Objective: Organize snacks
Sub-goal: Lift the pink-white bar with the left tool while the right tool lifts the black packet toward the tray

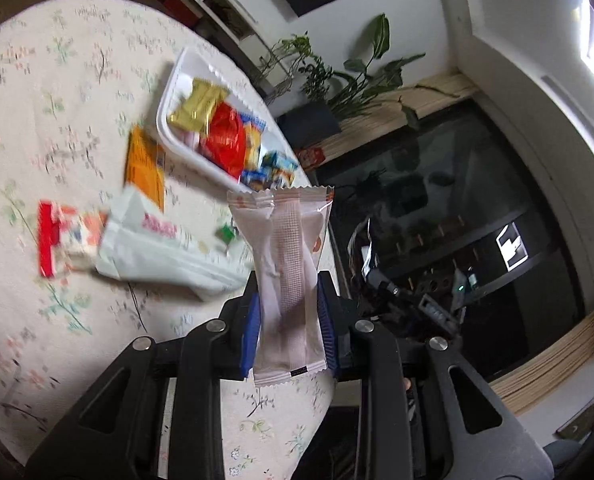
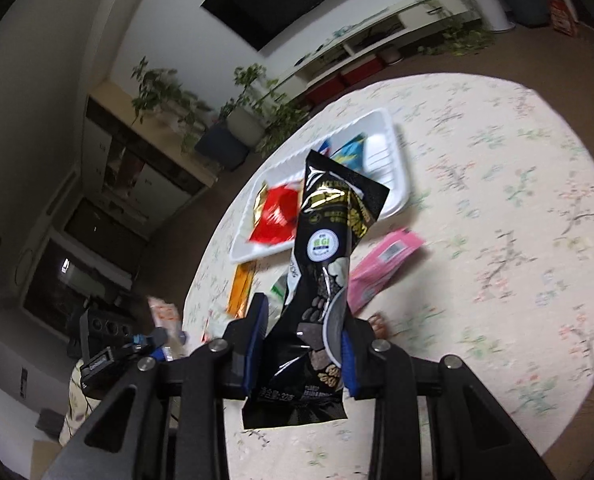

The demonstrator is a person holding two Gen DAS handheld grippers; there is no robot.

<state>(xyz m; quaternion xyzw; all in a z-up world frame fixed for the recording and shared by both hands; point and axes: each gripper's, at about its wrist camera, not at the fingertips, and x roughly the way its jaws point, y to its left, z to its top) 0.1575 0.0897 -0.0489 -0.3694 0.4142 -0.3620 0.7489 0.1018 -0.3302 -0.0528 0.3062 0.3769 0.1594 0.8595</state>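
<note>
Nearest my left wrist camera, the left gripper point(image 1: 289, 316) has its jaws clamped on a pale pink snack packet point(image 1: 287, 276), held above the bench point(image 1: 37, 100) short of the white tray point(image 1: 165, 120). That slick film could slide out.

On my right wrist camera, the right gripper point(image 2: 301, 344) pinches a black snack pouch point(image 2: 325, 264); I judge both hands converging on the crowded tray risks a collision.

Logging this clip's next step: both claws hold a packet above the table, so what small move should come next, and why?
Probably carry the right claw forward and lower its black packet into the white tray. The tray already holds several snacks, its far end looks bare, and the left claw grips a pale packet that could follow.
</note>
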